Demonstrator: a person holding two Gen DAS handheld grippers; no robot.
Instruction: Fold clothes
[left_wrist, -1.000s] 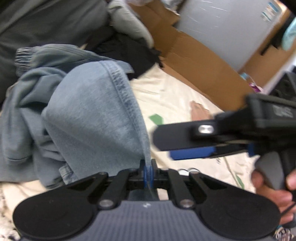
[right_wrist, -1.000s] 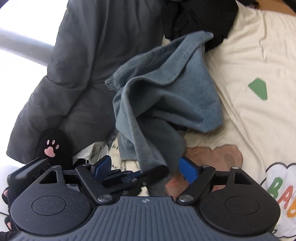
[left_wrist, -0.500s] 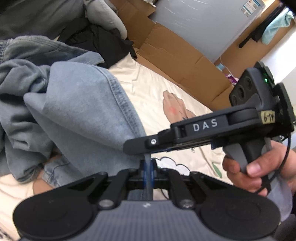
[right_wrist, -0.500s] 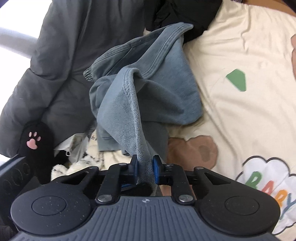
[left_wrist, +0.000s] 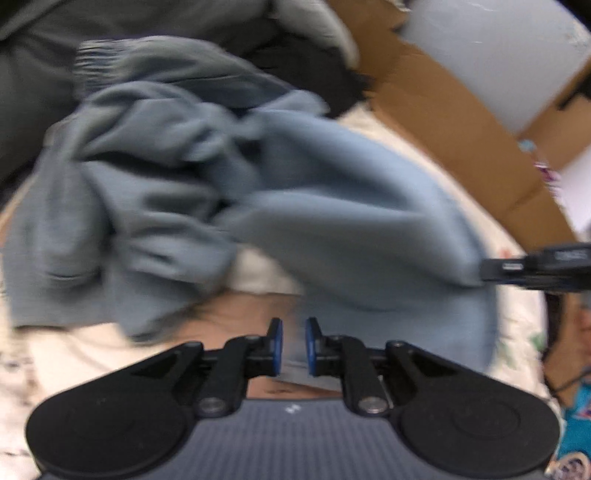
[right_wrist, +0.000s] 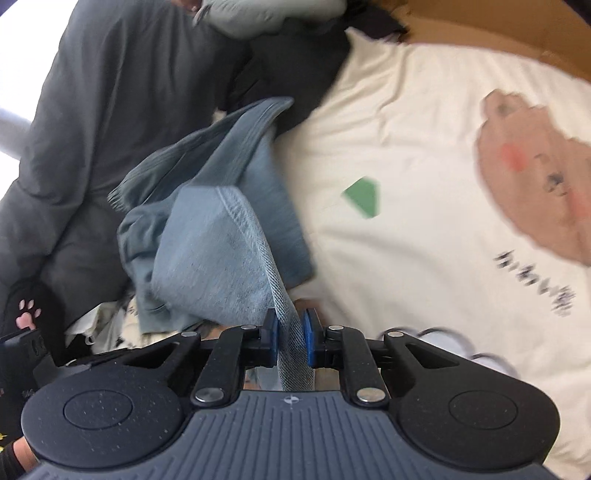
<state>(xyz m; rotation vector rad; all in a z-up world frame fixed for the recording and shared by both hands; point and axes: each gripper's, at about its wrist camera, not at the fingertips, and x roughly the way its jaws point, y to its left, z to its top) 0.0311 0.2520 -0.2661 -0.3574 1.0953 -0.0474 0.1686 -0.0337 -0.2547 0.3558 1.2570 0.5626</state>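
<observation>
A crumpled pair of light blue jeans (left_wrist: 229, 206) lies on a cream printed sheet (right_wrist: 424, 155). My right gripper (right_wrist: 290, 341) is shut on a hem of the jeans (right_wrist: 221, 251) and holds that edge up; it also shows at the right edge of the left wrist view (left_wrist: 487, 269), pinching the cloth. My left gripper (left_wrist: 293, 345) has its blue pads a small gap apart with denim lying between them; whether it still grips is unclear in the blur.
A dark grey jacket (right_wrist: 110, 110) and black clothes (right_wrist: 295, 55) lie at the back left. Brown cardboard (left_wrist: 461, 122) stands along the sheet's far side. A black item with a pink paw print (right_wrist: 27, 314) lies at the lower left.
My left pads, shut tight on the denim before, now stand slightly apart. My right gripper closed on the hem and has pulled it away to the right, spreading the cloth.
</observation>
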